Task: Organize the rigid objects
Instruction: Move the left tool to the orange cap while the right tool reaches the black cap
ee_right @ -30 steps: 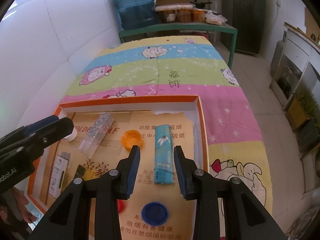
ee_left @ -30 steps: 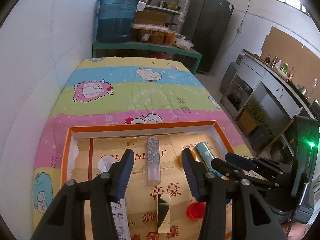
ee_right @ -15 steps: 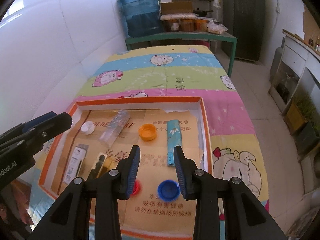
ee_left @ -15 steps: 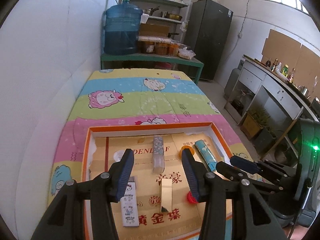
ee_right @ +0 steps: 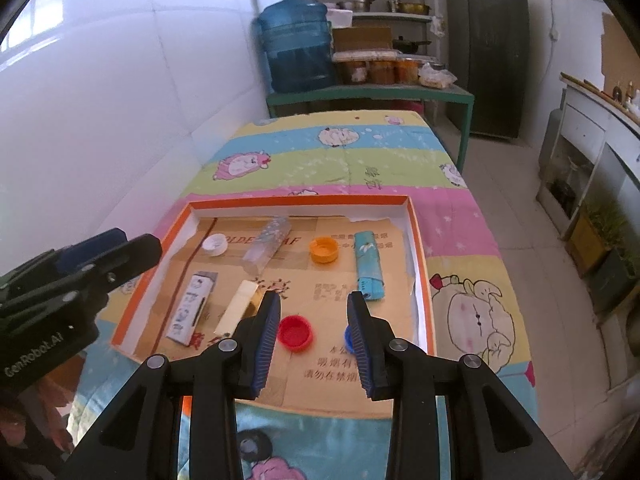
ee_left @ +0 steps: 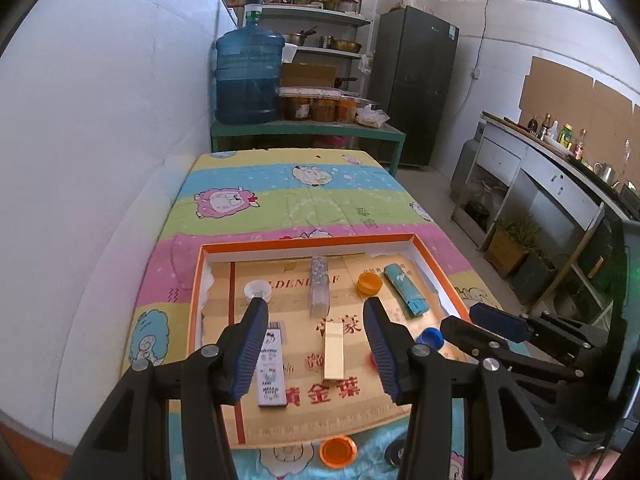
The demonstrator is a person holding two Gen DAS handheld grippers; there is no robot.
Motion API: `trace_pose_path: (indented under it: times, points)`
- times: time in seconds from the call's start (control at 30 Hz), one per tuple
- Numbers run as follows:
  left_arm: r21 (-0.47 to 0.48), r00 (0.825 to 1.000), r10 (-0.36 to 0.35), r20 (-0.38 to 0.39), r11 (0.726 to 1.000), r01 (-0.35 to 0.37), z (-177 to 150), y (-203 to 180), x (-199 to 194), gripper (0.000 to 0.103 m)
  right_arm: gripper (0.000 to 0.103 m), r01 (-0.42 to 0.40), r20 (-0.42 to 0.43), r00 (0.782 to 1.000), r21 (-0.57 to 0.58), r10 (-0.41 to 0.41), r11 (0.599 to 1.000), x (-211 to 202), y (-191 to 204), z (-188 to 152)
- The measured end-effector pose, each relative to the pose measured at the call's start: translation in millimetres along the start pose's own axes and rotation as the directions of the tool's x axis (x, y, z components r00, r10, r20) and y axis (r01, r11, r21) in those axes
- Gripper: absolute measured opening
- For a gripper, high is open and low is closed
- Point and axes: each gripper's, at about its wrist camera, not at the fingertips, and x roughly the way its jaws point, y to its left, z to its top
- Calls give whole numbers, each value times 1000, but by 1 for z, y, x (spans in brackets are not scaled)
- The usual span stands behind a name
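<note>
A: Grippers?
B: Left gripper (ee_left: 314,320) wide open, empty, above the tray (ee_left: 195,280). Right gripper (ee_right: 314,318) open too, nothing held.
A: Items?
B: All lying in the tray: white cap (ee_left: 258,289), clear box (ee_left: 319,285), orange cap (ee_left: 369,282), teal lighter (ee_left: 405,288) along the far side; white lighter (ee_left: 271,364), gold box (ee_left: 334,350), red cap (ee_right: 295,332), blue cap (ee_left: 430,337) nearer.
A: Outside?
B: Another orange cap (ee_left: 338,450) on the cloth (ee_left: 304,196), just off the near edge.
</note>
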Motion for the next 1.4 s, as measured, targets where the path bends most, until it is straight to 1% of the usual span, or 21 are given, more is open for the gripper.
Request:
trace_pose_path:
  times: [0.33, 0.67, 0.83, 0.9, 1.07, 1.17, 1.4]
  points:
    - [8, 1000, 14, 18, 1000, -14, -19, -1, -31, 49, 36, -2, 49, 999, -23, 3, 1000, -36, 17, -19]
    - [7, 999, 7, 32, 1000, -7, -38, -1, -58, 49, 36, -17, 64, 998, -32, 19, 999, -61, 29, -40]
    - [-11, 999, -5, 35, 1000, 5, -51, 4, -71, 49, 36, -30, 77, 996, -38, 33, 999, -72, 34, -54]
    - [-15, 999, 0, 36, 1000, 0, -56, 5, -74, 50, 36, -33, 80, 996, -38, 36, 999, -76, 37, -61]
    - [-39, 1000, 1, 27, 999, 0, -68, 11, -75, 49, 36, -32, 62, 997, -50, 35, 998, -76, 43, -79]
    - [-48, 1000, 1, 10, 999, -1, -77, 13, -72, 50, 36, -19, 48, 999, -69, 22, 997, -72, 47, -90]
    - [-59, 999, -8, -39, 998, 6, -98, 19, -61, 49, 36, -24, -9, 1000, -68, 24, 997, -52, 48, -111]
